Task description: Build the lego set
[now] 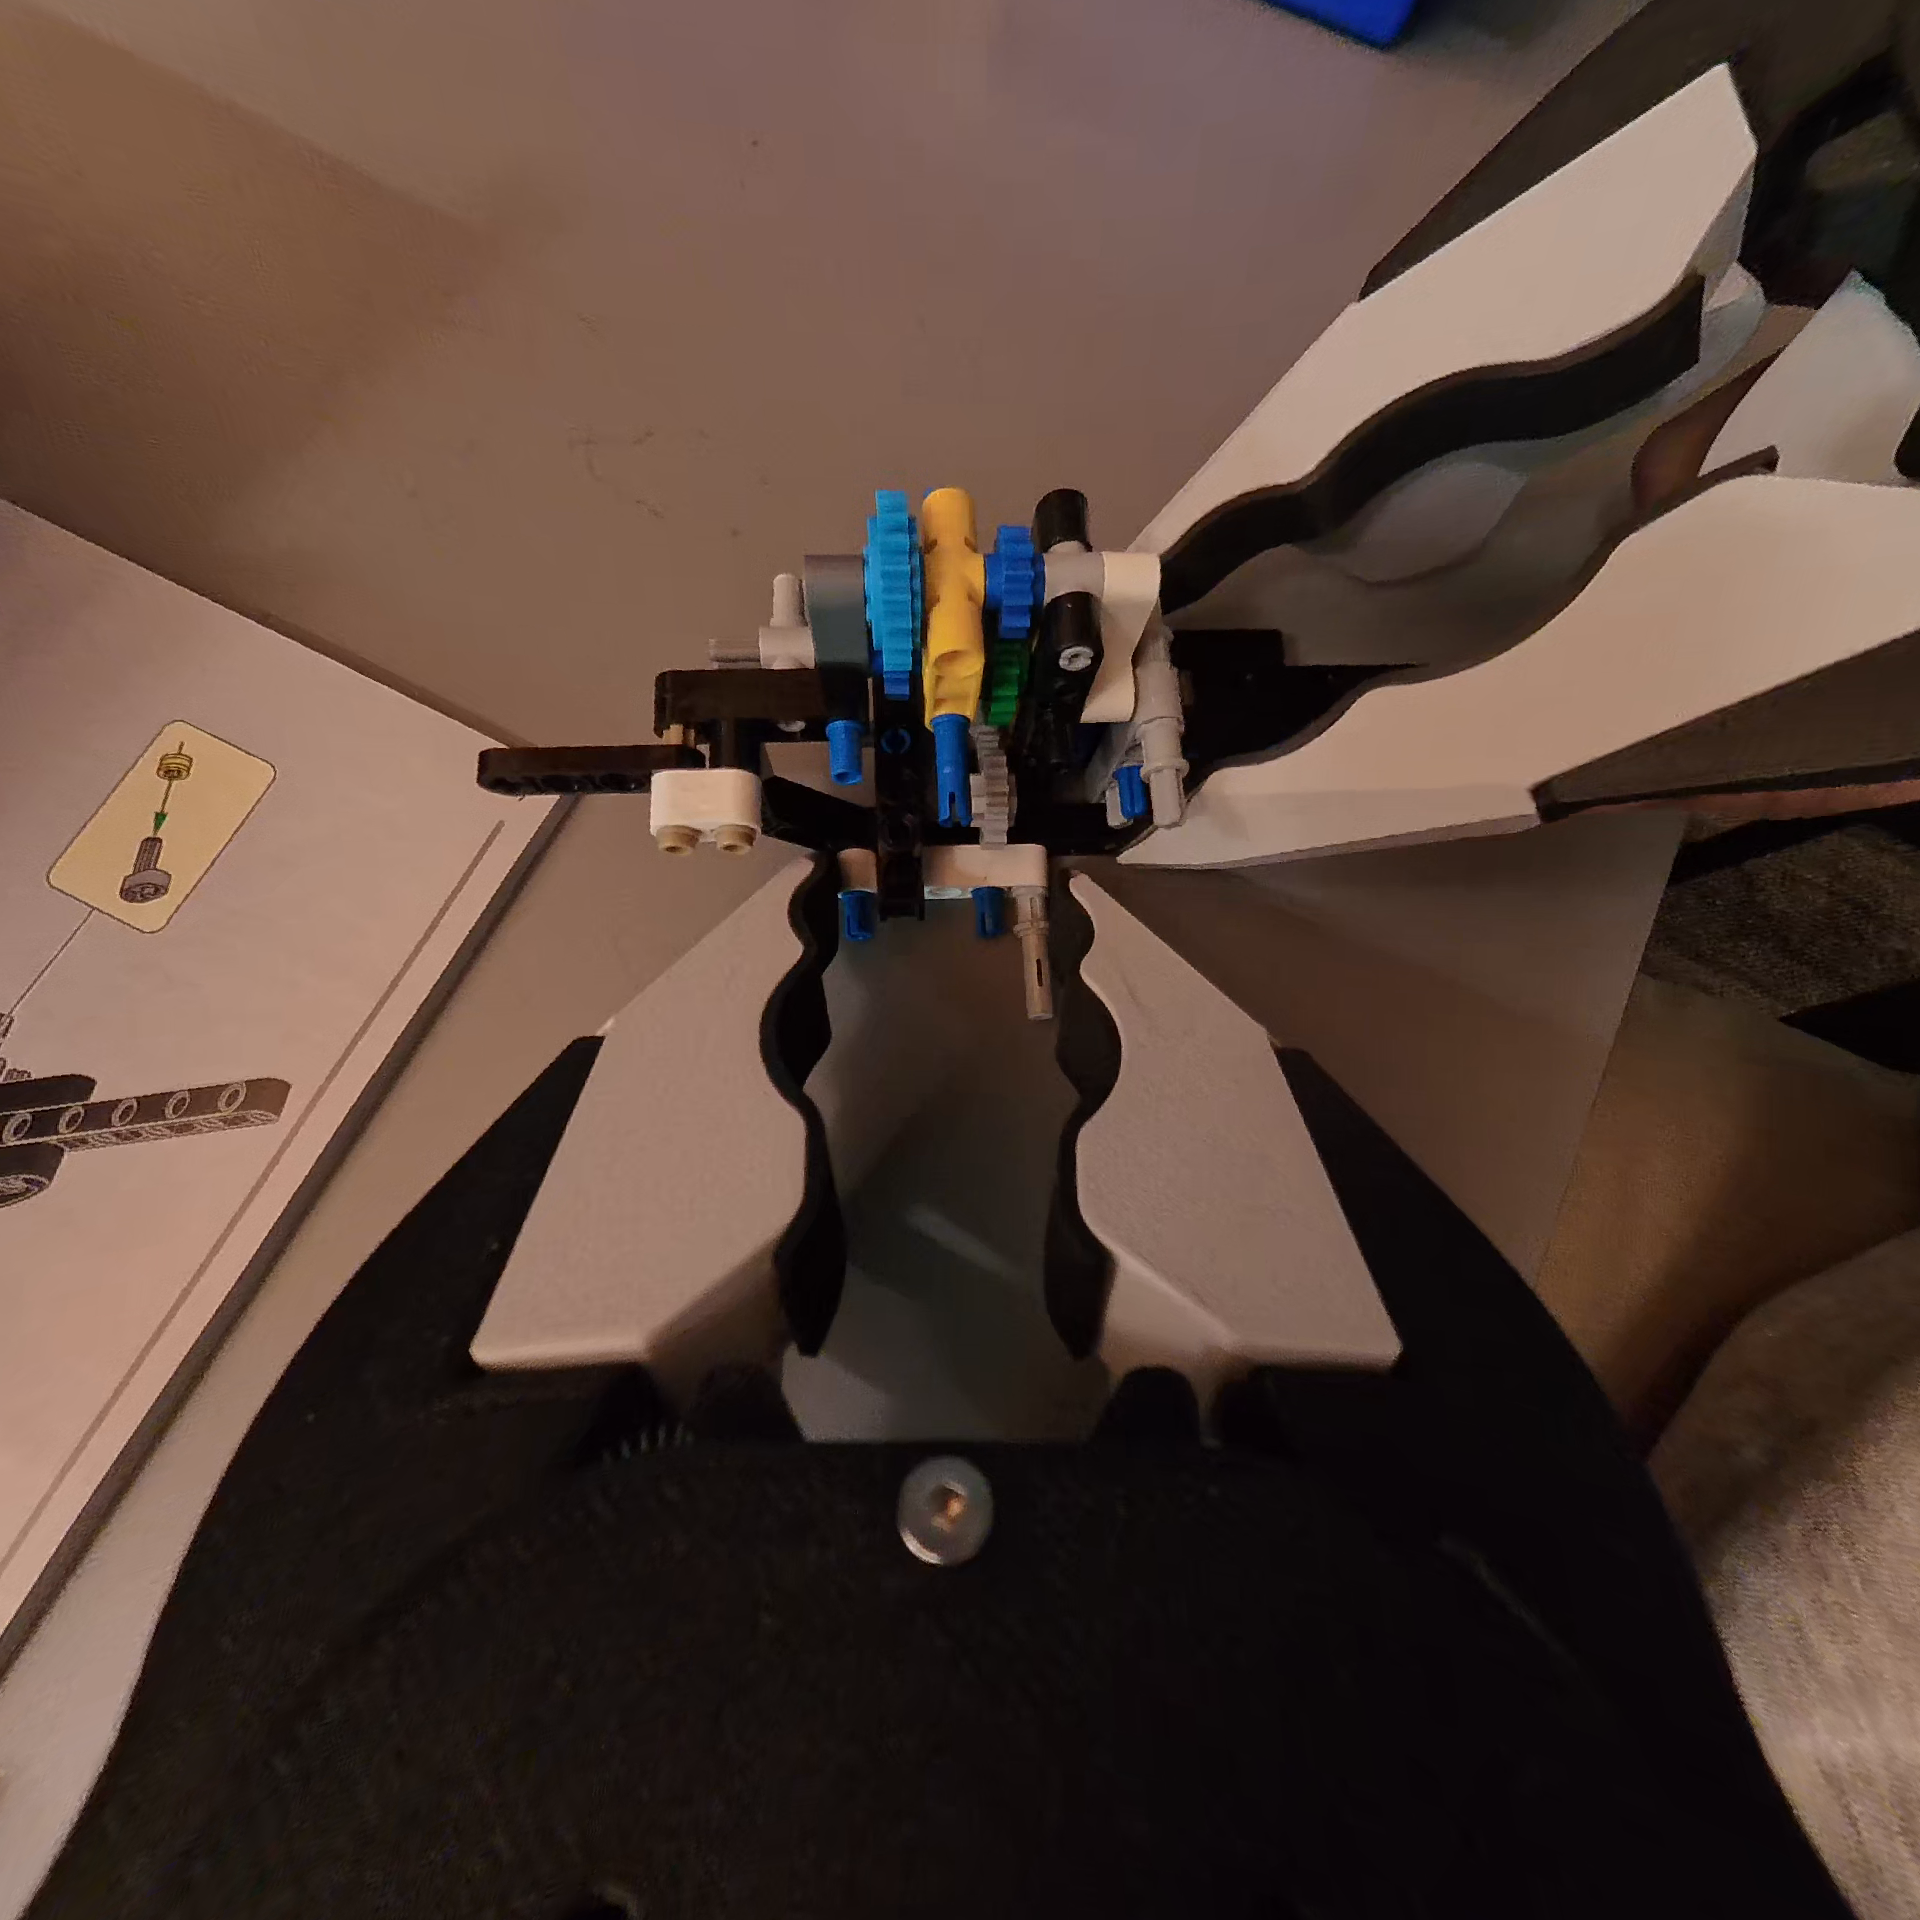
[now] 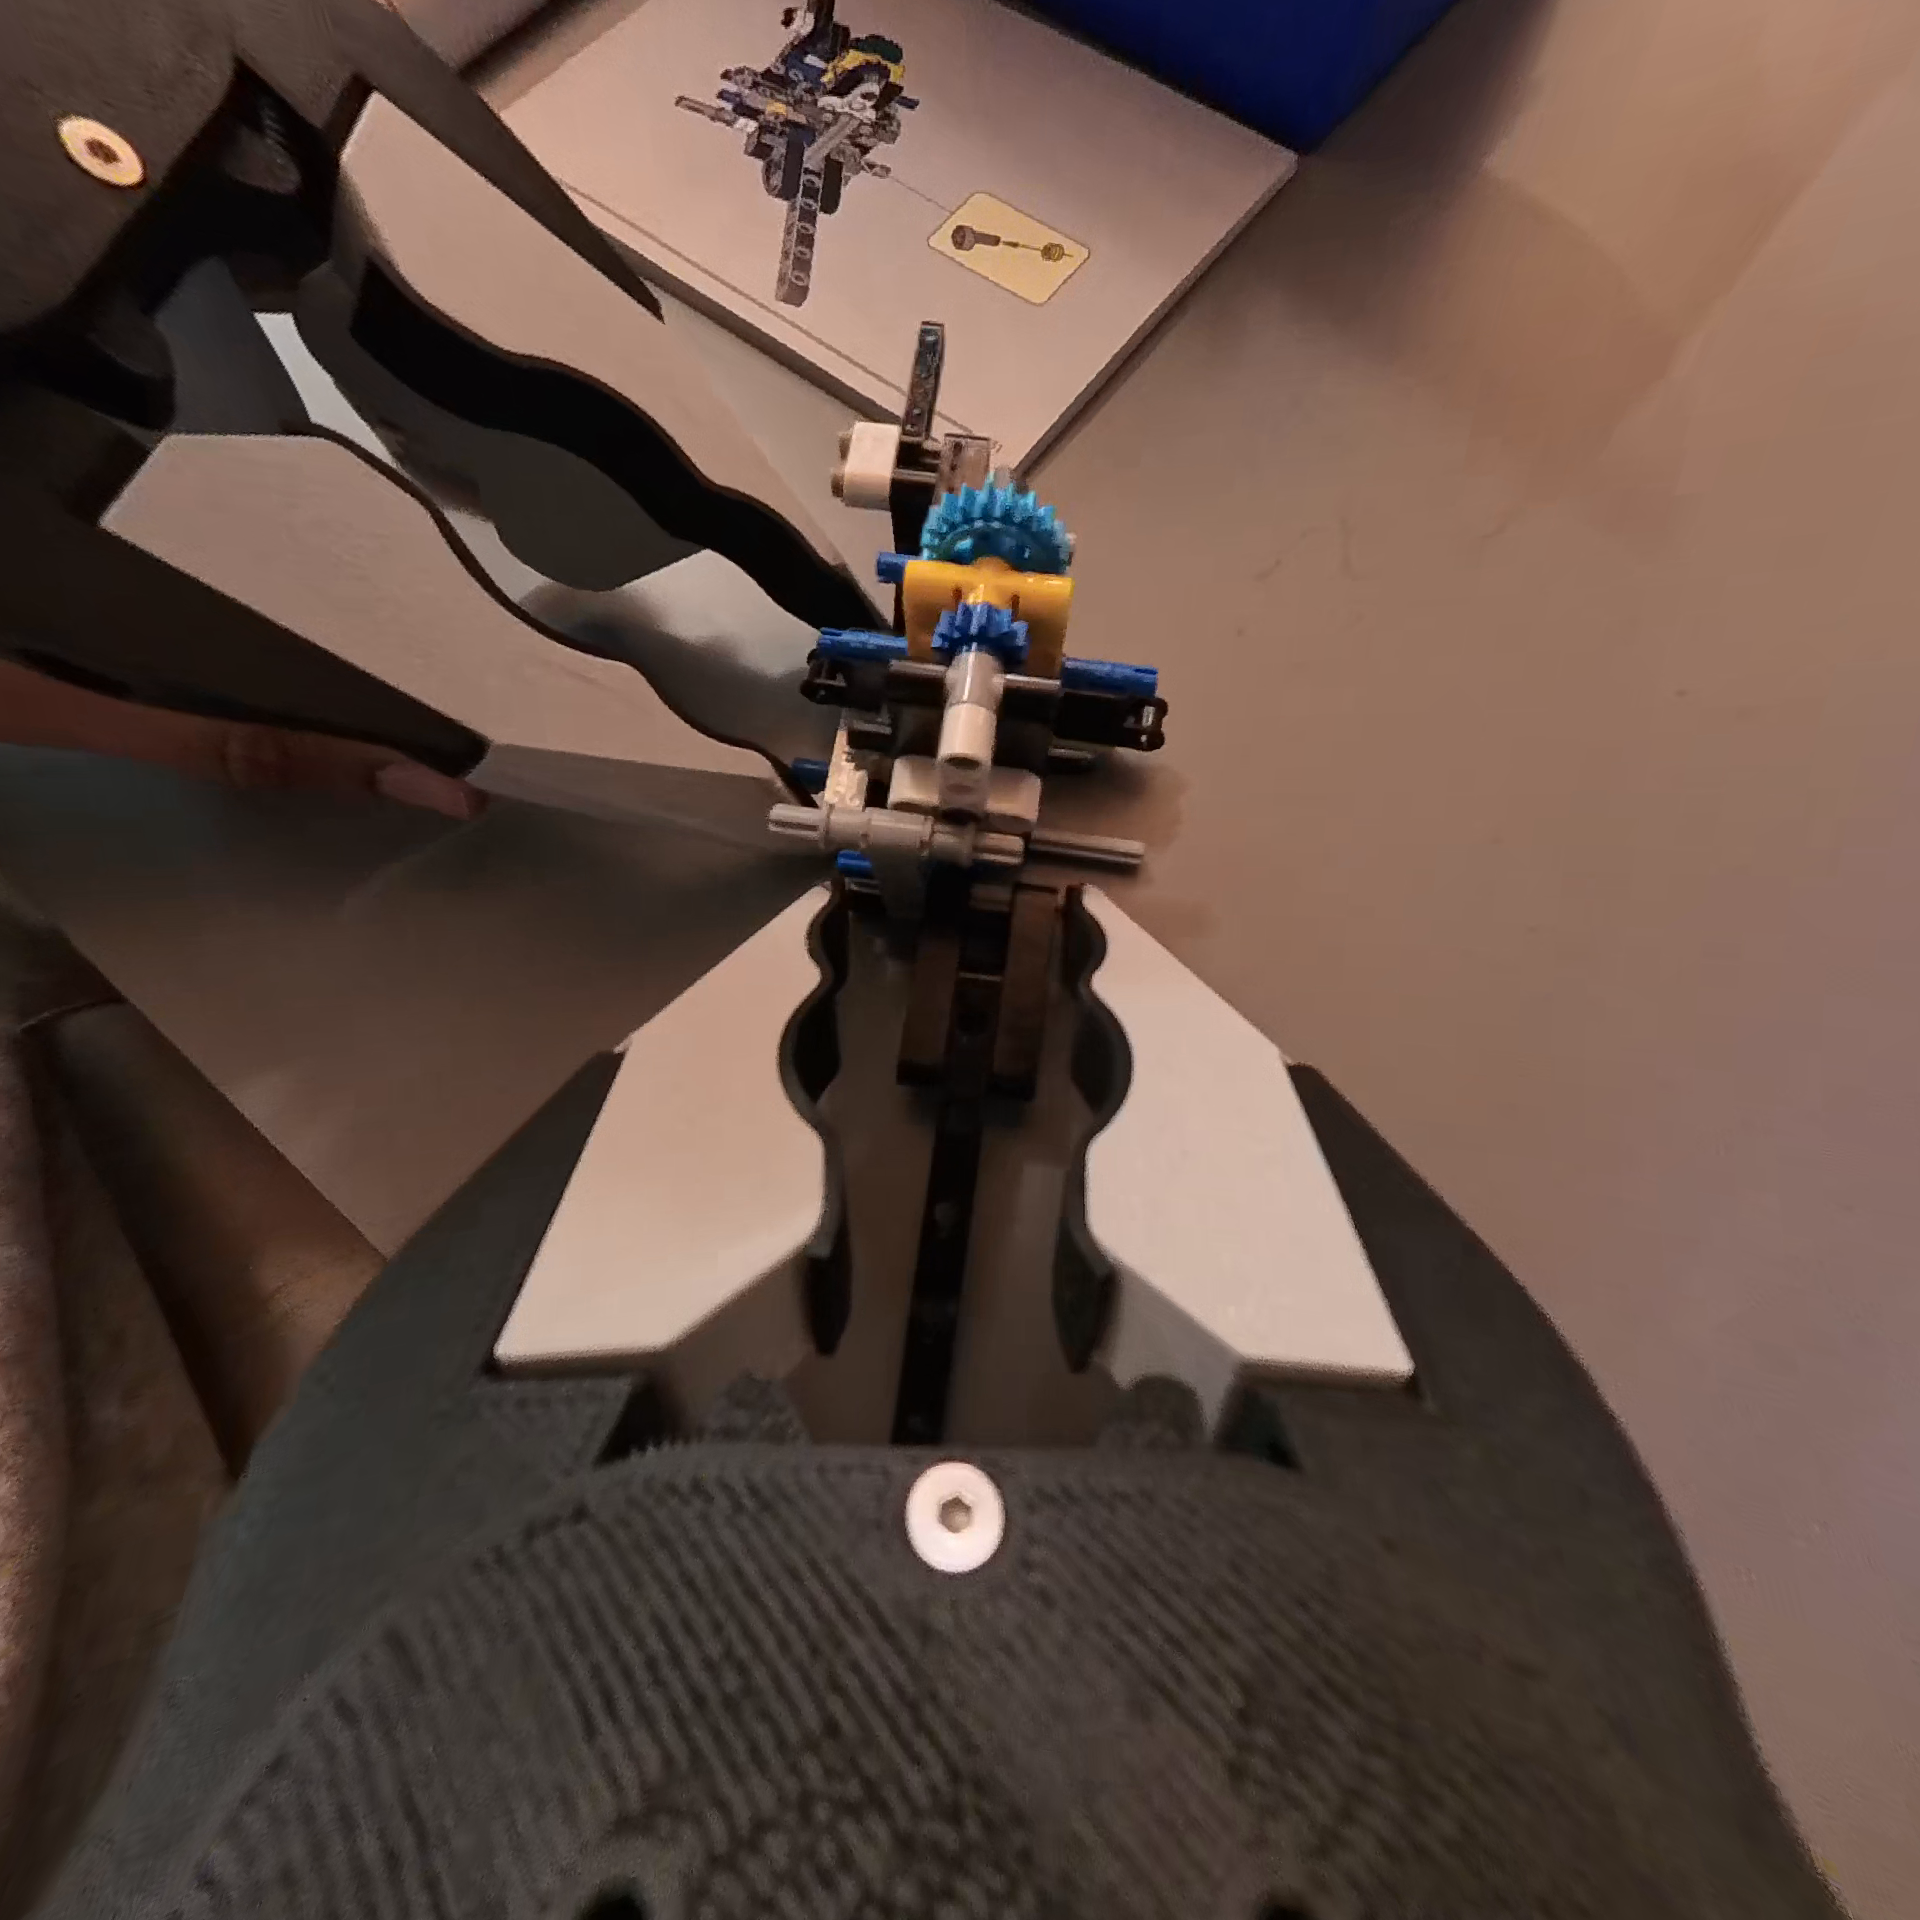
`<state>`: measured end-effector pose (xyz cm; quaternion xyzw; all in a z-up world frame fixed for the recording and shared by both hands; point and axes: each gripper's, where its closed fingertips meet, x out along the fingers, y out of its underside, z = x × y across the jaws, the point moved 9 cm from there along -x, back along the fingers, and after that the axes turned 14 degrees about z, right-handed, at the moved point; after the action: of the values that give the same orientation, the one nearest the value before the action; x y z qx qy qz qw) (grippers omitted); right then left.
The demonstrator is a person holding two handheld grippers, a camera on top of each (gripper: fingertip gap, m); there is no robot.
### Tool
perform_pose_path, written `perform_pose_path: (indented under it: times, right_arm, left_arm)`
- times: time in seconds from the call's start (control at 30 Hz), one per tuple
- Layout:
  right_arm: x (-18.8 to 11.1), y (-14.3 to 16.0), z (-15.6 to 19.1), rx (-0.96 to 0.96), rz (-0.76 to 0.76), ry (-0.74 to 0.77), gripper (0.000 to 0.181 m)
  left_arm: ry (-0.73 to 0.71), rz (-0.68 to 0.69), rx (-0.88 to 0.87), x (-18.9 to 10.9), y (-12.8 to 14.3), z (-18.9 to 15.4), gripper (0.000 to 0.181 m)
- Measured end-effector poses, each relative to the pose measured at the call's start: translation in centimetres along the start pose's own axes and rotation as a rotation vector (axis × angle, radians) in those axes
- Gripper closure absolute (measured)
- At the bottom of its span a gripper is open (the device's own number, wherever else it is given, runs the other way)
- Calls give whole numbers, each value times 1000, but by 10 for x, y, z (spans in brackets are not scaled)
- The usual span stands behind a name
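Note:
A small lego assembly point(image 1: 935, 686) of black beams, blue gears, a yellow connector, a green gear, white and grey connectors and blue pins is held above the table between both grippers. My left gripper point(image 1: 940, 883) is shut on its near end, over a white beam and a black beam. My right gripper point(image 1: 1143, 717) comes in from the upper right and clamps the assembly's right side. In the right wrist view the right gripper point(image 2: 951, 904) is shut on the assembly point(image 2: 977, 675), with a long black beam point(image 2: 951, 1195) running back between its fingers. The left gripper point(image 2: 831, 717) reaches in from the left.
An open instruction booklet point(image 1: 208, 935) lies on the table at the left; it also shows in the right wrist view point(image 2: 935, 208) behind the assembly. A blue box point(image 2: 1247, 52) stands beyond it. A person's fingers point(image 2: 416, 784) rest on the left gripper.

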<state>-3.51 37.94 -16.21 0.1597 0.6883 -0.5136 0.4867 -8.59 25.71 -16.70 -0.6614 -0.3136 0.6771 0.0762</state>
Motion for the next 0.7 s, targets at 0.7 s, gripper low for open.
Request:
perform_pose_path:
  times: [0.7]
  right_arm:
    - [1, 0, -1, 16, 1, -25, 141]
  left_arm:
    - [-10, 1, 0, 0, 0, 0, 141]
